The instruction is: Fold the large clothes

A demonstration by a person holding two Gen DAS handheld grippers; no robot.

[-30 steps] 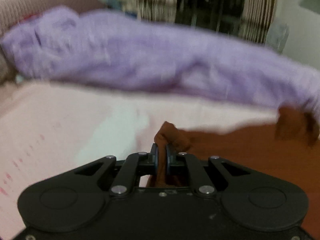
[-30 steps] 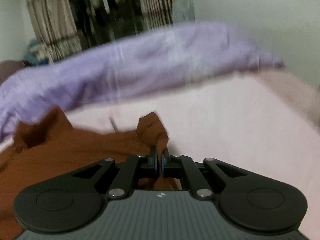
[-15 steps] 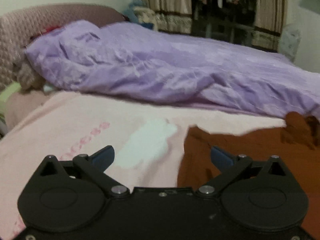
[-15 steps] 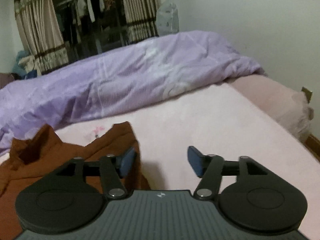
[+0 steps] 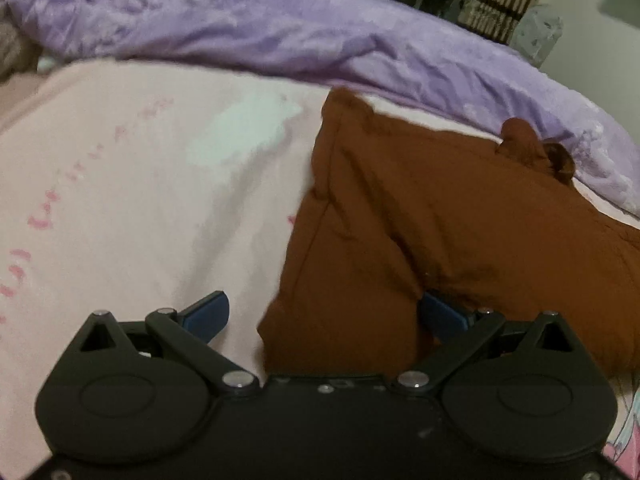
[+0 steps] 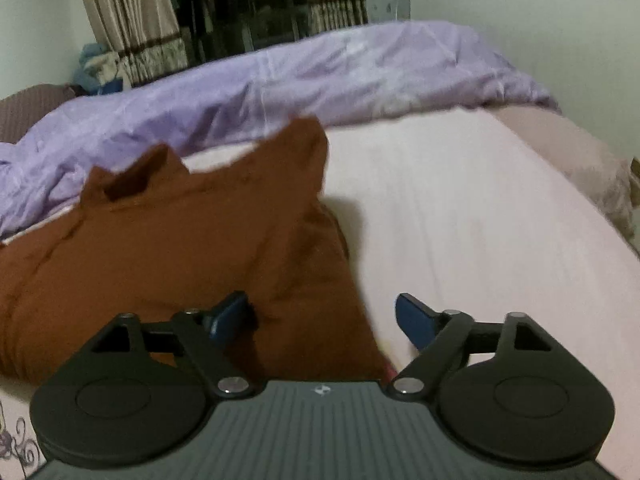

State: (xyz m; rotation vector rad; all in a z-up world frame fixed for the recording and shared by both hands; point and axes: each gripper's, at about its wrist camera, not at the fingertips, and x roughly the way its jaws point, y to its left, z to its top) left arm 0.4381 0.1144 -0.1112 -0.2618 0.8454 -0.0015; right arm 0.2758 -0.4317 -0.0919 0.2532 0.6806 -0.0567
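A rust-brown garment (image 5: 400, 220) lies spread on the pink bed sheet (image 5: 120, 184), its far corners poking up. My left gripper (image 5: 324, 316) is open and empty over the garment's left edge; the cloth lies between its blue fingertips (image 5: 206, 314). In the right wrist view the same garment (image 6: 180, 240) fills the left half. My right gripper (image 6: 322, 318) is open and empty over the garment's right edge, its left fingertip above the cloth and its right one above the sheet.
A crumpled lilac duvet (image 5: 280, 36) runs across the far side of the bed (image 6: 340, 72). Curtains and hanging clothes (image 6: 240, 8) stand behind it. A wall lies to the right; the bed's right edge (image 6: 580, 168) drops off.
Both grippers were shut on the garment's corners a second ago. They opened, let the cloth drop onto the sheet, and have since pulled back and tilted down over the garment's near part.
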